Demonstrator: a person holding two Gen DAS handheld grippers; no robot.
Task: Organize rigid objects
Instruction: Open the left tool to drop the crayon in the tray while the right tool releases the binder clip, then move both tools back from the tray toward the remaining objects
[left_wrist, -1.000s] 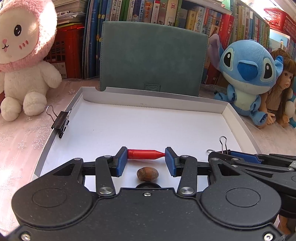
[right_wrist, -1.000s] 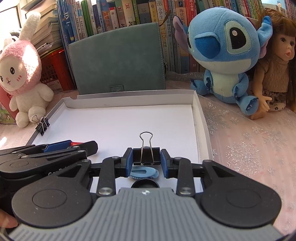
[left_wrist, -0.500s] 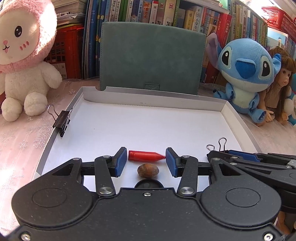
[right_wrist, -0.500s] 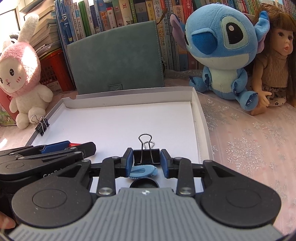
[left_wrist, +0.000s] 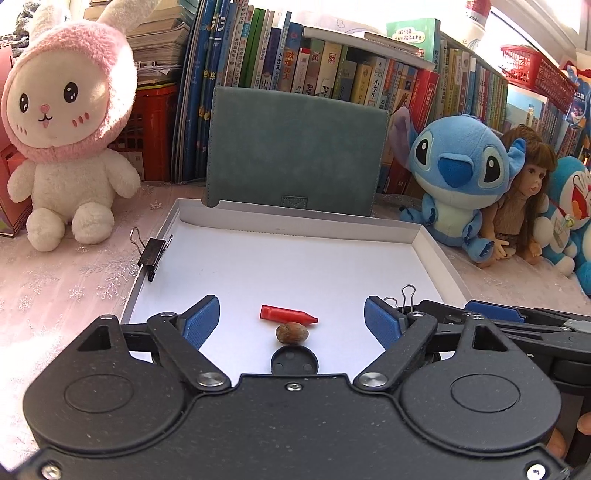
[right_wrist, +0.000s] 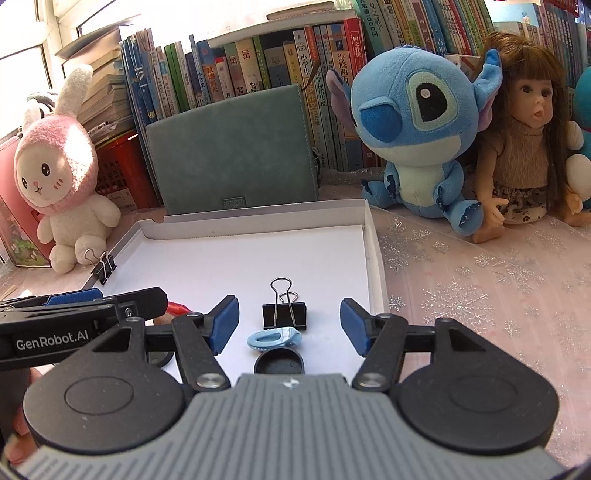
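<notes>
Left hand-held gripper (left_wrist: 291, 321) spread wide, low over white tray (left_wrist: 430, 240); red crayon (left_wrist: 286, 314) and brown nut (left_wrist: 291, 332) lie loose between fingers, touching neither. Black binder clip (left_wrist: 153, 253) on tray's left rim, ahead-left. Right hand-held gripper (right_wrist: 290, 325) likewise spread; second binder clip (right_wrist: 284, 314) and light-blue plastic piece (right_wrist: 273, 338) rest between fingers, untouched. Both level, side by side, pointing at green folder (right_wrist: 232, 158).

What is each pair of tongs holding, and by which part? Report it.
Nothing. The left tongs stand open around the red crayon; the right tongs stand open around the black binder clip.
</notes>
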